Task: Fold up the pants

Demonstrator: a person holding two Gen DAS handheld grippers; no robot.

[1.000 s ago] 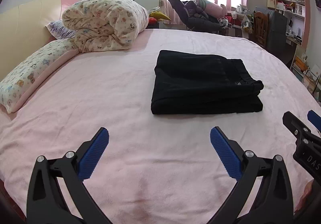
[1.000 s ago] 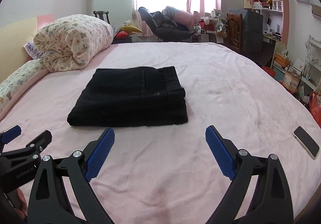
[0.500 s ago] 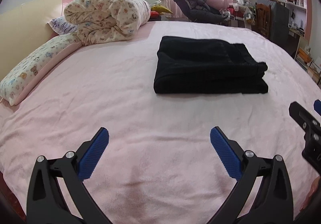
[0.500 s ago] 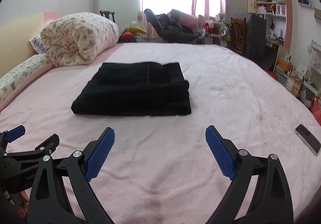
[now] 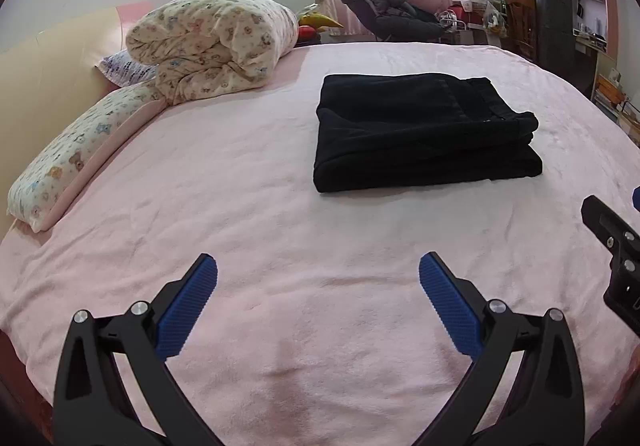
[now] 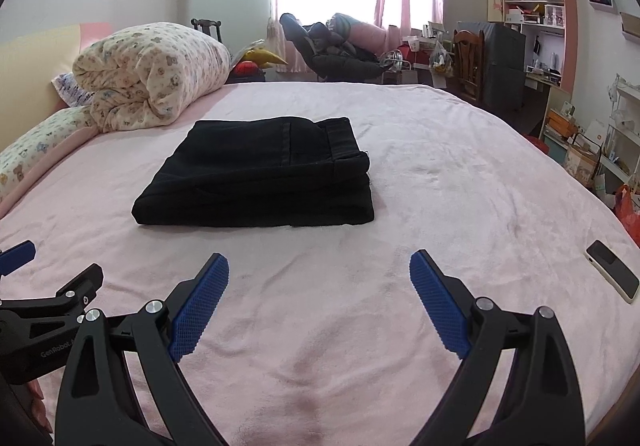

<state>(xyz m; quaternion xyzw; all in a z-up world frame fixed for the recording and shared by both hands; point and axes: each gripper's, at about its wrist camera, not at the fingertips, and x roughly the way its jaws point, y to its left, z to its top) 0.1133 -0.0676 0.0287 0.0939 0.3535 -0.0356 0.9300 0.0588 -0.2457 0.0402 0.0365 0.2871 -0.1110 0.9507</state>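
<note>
Black pants (image 5: 424, 130) lie folded into a neat rectangular stack on the pink bed (image 5: 248, 206), waistband on top toward the right. The right wrist view shows the same pants (image 6: 260, 170) ahead and slightly left. My left gripper (image 5: 318, 278) is open above the blanket, well short of the pants, with nothing between its blue pads. My right gripper (image 6: 319, 274) is open too, empty, also back from the stack. Each view shows part of the other gripper at its edge.
A rolled teddy-print duvet (image 5: 212, 42) and long pillow (image 5: 80, 150) lie at the bed's left by the headboard. A phone (image 6: 612, 270) rests near the bed's right edge. A recliner with clothes (image 6: 332, 46), desk and shelves (image 6: 536, 34) stand beyond the bed.
Both grippers have drawn back and tilted slightly upward, so the folded pants sit a little higher and farther in view. The pants themselves have not moved. Both grippers stay open.
</note>
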